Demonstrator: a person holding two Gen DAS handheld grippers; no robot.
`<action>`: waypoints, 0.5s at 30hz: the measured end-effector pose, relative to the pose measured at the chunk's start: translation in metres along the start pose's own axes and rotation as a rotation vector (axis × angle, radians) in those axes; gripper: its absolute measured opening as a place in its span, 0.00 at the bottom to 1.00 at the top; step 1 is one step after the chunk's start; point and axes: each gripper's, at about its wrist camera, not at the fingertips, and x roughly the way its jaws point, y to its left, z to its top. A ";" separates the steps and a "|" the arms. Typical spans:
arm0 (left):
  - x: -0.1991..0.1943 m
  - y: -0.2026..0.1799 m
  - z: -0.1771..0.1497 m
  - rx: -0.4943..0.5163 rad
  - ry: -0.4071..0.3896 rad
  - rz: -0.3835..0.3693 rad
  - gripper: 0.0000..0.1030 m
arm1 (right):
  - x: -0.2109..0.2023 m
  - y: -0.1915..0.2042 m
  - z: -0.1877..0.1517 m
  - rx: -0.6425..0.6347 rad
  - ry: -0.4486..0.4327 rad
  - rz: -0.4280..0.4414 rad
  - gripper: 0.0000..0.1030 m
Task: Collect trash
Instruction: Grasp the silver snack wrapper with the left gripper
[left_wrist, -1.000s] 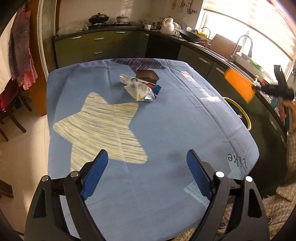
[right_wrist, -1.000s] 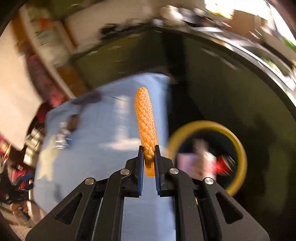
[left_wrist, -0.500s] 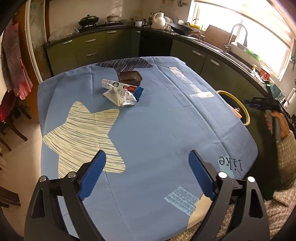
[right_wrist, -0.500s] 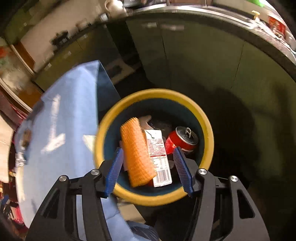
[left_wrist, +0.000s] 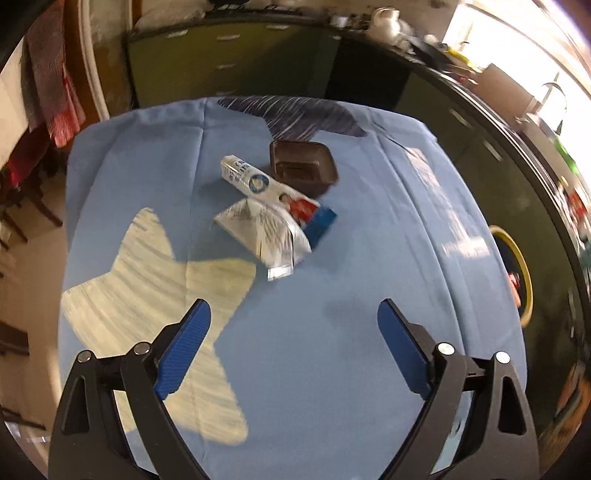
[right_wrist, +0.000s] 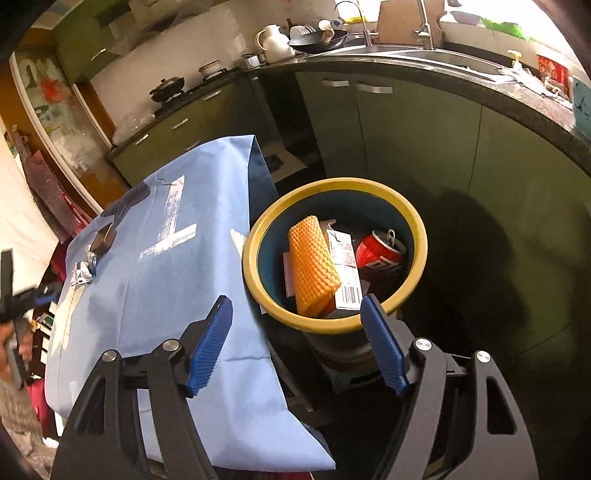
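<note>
On the blue tablecloth lie a crumpled silver wrapper, a white tube-like packet and a dark brown tray. My left gripper hovers open over the cloth, short of that pile. Beside the table stands a yellow-rimmed bin; inside it lie an orange ridged sponge, a red can and a barcoded carton. My right gripper hangs above the bin's near rim, its jaws opening with nothing between them.
Dark green cabinets and a black counter with a sink curve round behind the bin. The bin shows at the table's right edge. A hand with the other gripper appears at far left. Chairs and hanging cloth stand left of the table.
My right gripper came over the bin, opened and let the orange sponge drop in. The left gripper slid forward across the cloth toward the wrapper pile, staying open.
</note>
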 end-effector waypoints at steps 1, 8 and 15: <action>0.006 0.001 0.007 -0.017 0.014 -0.001 0.84 | 0.002 -0.001 0.000 -0.001 0.003 0.001 0.69; 0.042 0.012 0.040 -0.116 0.123 0.027 0.76 | 0.022 -0.016 -0.007 0.029 0.031 0.032 0.70; 0.058 0.024 0.053 -0.192 0.163 0.020 0.67 | 0.035 -0.026 -0.009 0.051 0.053 0.052 0.70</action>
